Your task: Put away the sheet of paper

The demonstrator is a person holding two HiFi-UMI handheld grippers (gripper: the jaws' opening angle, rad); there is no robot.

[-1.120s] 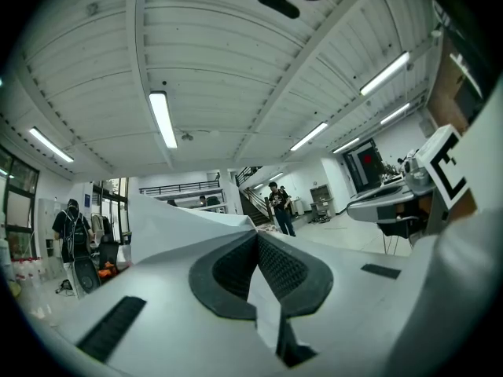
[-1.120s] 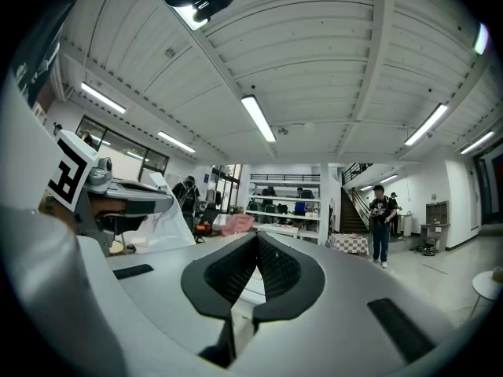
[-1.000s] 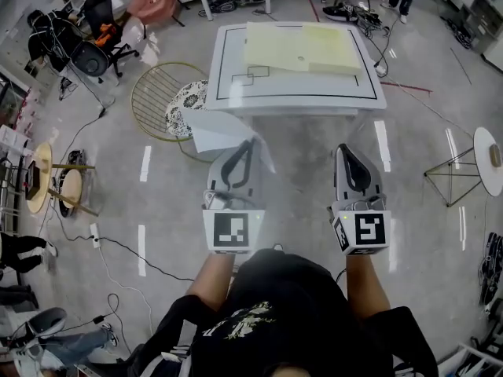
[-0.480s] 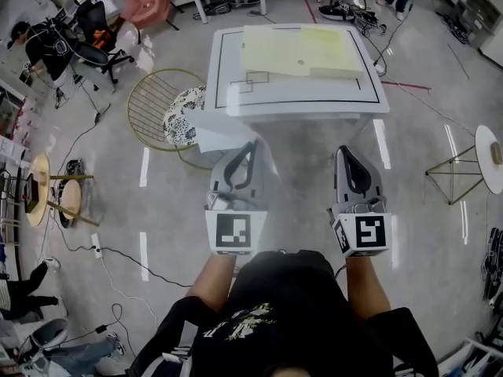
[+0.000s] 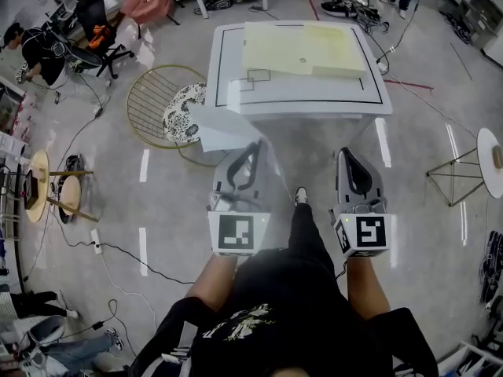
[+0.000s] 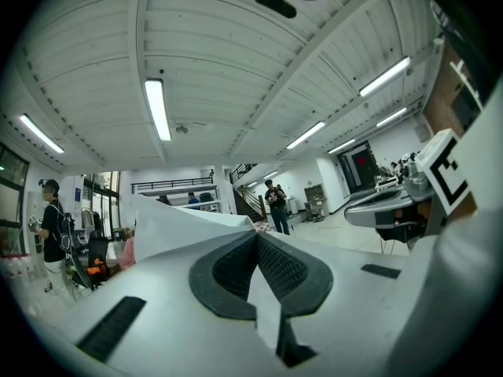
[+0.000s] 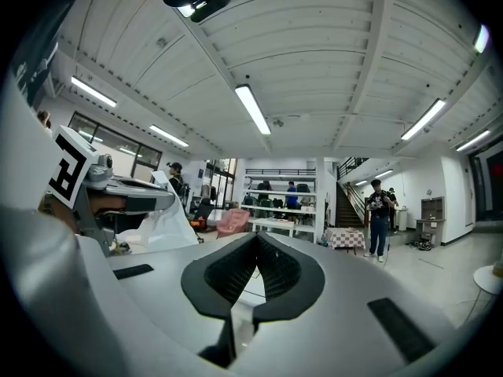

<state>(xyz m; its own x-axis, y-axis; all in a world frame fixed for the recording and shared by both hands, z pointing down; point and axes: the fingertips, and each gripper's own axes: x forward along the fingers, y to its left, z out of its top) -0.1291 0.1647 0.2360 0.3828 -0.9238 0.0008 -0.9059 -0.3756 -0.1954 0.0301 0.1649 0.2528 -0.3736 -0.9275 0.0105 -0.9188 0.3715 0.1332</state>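
Note:
The white sheet of paper (image 5: 222, 131) sticks out forward and to the left from my left gripper (image 5: 253, 144), which is shut on its edge. In the left gripper view the paper (image 6: 179, 225) rises as a creased sheet past the closed jaws of the left gripper (image 6: 257, 239), with a strip of it pinched between the pads. My right gripper (image 5: 346, 152) is held level beside the left one, shut with nothing in it; in its own view the right gripper (image 7: 257, 239) has its jaws together. Ahead stands a white table (image 5: 299, 102) with pale yellow sheets (image 5: 302, 48) lying on it.
A gold wire chair (image 5: 151, 100) with a patterned cushion stands left of the table. A small round side table (image 5: 489, 160) is at the right. Cables (image 5: 118, 250) run over the floor, and office chairs and stools are at the far left. A person (image 7: 380, 214) stands far off.
The person has stepped forward: a leg and shoe now show between the grippers, and the floor has shifted slightly. Both grippers keep their pose, the paper still in the left one.

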